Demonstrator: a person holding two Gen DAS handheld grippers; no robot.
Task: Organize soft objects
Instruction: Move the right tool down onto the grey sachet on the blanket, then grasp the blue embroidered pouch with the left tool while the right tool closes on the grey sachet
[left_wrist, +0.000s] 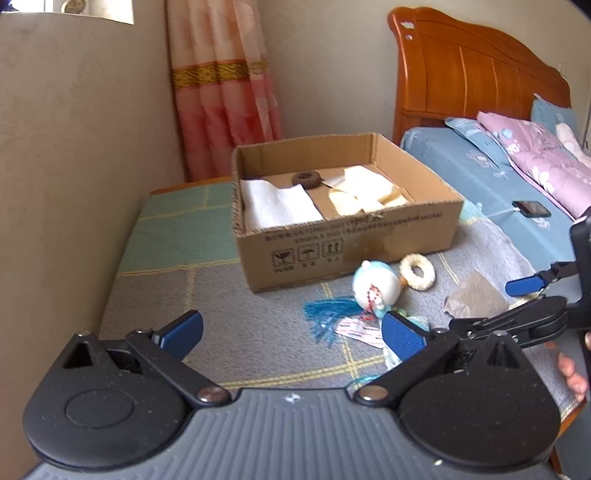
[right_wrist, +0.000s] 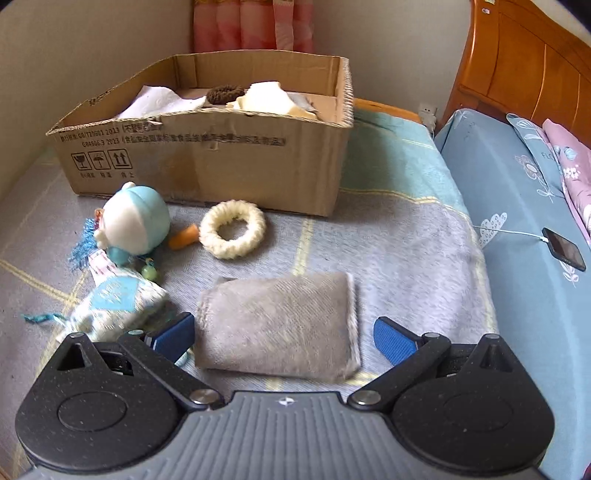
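Note:
A cardboard box (left_wrist: 369, 243) (right_wrist: 207, 166) on a checked blanket holds white cloths (left_wrist: 277, 206), cream cloths (left_wrist: 365, 192) and a brown scrunchie (left_wrist: 307, 180) (right_wrist: 226, 93). In front of it lie a blue-white plush toy (left_wrist: 373, 286) (right_wrist: 135, 221), a cream fuzzy ring (left_wrist: 417, 271) (right_wrist: 232, 229), a patterned pouch (right_wrist: 114, 306) and a folded grey cloth (right_wrist: 280, 328) (left_wrist: 476, 299). My right gripper (right_wrist: 284, 338) is open, its fingers on either side of the grey cloth. My left gripper (left_wrist: 291, 332) hangs open over the blanket, nothing between its fingers. The right gripper (left_wrist: 532, 295) shows at the right edge of the left wrist view.
A bed with a blue sheet (right_wrist: 517, 206) and wooden headboard (left_wrist: 472, 74) stands to the right, with a phone (left_wrist: 532, 208) (right_wrist: 563, 249) on a cable. A beige wall (left_wrist: 74, 166) is on the left, a pink curtain (left_wrist: 221, 92) behind the box. A hand (left_wrist: 570, 373) holds the right gripper.

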